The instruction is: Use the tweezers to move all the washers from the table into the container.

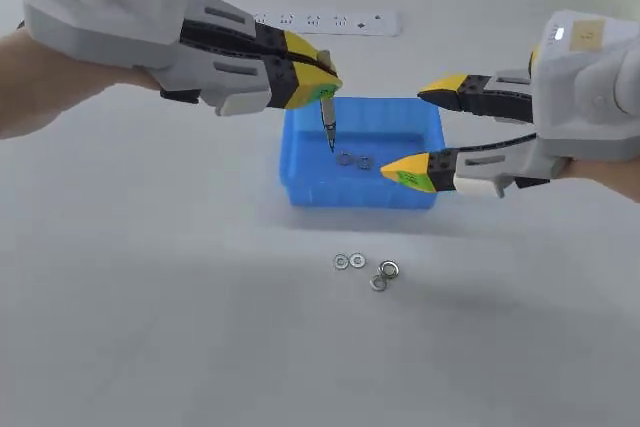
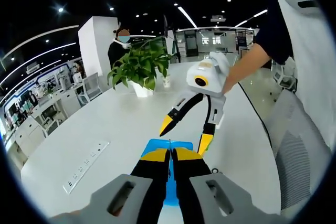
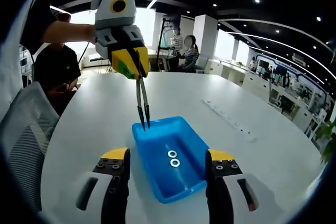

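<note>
A blue container (image 1: 300, 187) stands mid-table with two washers (image 1: 355, 161) lying inside it. Several more washers (image 1: 365, 267) lie loose on the table just in front of it. My left gripper (image 1: 325, 82) is shut on thin metal tweezers (image 1: 328, 122), which point down over the container's left part. In the right gripper view the tweezers (image 3: 142, 98) have slightly parted tips with nothing between them, above the container's (image 3: 152, 177) far corner. My right gripper (image 1: 408, 132) hangs open at the container's right side, holding nothing; its jaws straddle the container in its own view (image 3: 168, 153).
A white power strip (image 1: 325, 22) lies at the table's far side. A potted plant (image 2: 142, 66) stands farther along the table, and people sit and stand beyond it. An office chair (image 3: 26, 124) is by the table edge.
</note>
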Tool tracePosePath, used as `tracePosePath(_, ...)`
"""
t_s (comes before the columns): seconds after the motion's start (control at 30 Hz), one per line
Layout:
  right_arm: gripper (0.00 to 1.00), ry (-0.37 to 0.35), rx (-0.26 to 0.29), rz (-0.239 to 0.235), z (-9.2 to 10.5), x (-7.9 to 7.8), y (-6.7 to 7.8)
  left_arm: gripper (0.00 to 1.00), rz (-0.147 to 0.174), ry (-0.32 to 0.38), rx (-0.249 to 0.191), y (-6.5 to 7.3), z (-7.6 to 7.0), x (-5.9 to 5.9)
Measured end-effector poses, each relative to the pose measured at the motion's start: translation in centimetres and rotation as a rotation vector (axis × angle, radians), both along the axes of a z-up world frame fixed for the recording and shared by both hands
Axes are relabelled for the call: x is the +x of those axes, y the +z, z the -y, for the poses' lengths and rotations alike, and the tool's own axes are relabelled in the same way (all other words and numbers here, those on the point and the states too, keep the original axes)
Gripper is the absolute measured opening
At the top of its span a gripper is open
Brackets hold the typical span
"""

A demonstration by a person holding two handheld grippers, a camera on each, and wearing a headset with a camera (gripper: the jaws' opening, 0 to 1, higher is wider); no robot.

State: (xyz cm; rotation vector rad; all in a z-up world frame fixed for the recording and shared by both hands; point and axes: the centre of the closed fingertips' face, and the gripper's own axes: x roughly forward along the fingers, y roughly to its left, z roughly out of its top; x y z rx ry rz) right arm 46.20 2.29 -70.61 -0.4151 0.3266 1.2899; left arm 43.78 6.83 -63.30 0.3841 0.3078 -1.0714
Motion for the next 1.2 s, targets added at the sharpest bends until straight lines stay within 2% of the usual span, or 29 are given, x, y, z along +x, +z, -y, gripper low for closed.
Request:
tracePosePath(0.17, 0.66, -0.012, 0.040, -0.055, 0.2, -1.6, 0.4, 0.07, -0.012, -0.003, -0.015, 0.4, 0.5, -1.5)
tracePosePath(0.3, 0.69, -0.024, 0.056, -0.080, 0.6, -2.8, 0.4, 0.07, -0.029, -0.010, -0.028, 0.3, 0.8, -2.7)
tracePosePath(0.43, 0.71, -0.032, 0.054, -0.107, 1.2, -3.8, -0.2, 0.07, -0.037, -0.015, -0.011, -0.5, 1.1, -3.9)
tracePosePath(0.53, 0.72, -0.038, 0.048, -0.116, 1.7, -4.4, -0.7, 0.07, -0.053, -0.015, -0.020, -1.0, 1.4, -4.8)
tracePosePath(0.63, 0.74, -0.040, 0.044, -0.138, 2.1, -5.2, -1.2, 0.07, -0.065, -0.022, -0.012, -1.9, 1.8, -5.5)
tracePosePath(0.7, 0.76, -0.040, 0.040, -0.148, 2.3, -5.5, -1.5, 0.07, -0.083, -0.027, -0.027, -2.4, 2.2, -6.1)
tracePosePath(0.83, 0.78, -0.045, 0.044, -0.170, 2.6, -6.0, -1.8, 0.07, -0.102, -0.018, -0.038, -3.3, 2.7, -6.6)
tracePosePath(0.9, 0.78, -0.039, 0.040, -0.165, 2.7, -6.4, -2.0, 0.07, -0.117, -0.013, -0.046, -4.0, 2.9, -6.8)
tracePosePath(0.93, 0.78, -0.034, 0.028, -0.152, 2.8, -6.5, -2.2, 0.07, -0.124, -0.014, -0.047, -4.2, 3.0, -6.9)
tracePosePath(0.97, 0.78, -0.023, -0.006, -0.109, 3.1, -6.4, -2.5, 0.07, -0.125, -0.017, -0.045, -4.5, 3.1, -7.1)
tracePosePath(1.0, 0.78, -0.018, -0.010, -0.105, 3.1, -6.6, -2.6, 0.07, -0.122, -0.021, -0.040, -4.8, 3.2, -7.2)
tracePosePath(1.1, 0.78, -0.022, 0.013, -0.139, 3.0, -7.1, -2.5, 0.07, -0.117, -0.026, -0.030, -5.5, 3.2, -7.4)
tracePosePath(1.2, 0.78, -0.022, 0.001, -0.137, 3.1, -7.4, -2.9, 0.07, -0.123, -0.021, -0.016, -6.3, 3.1, -7.4)
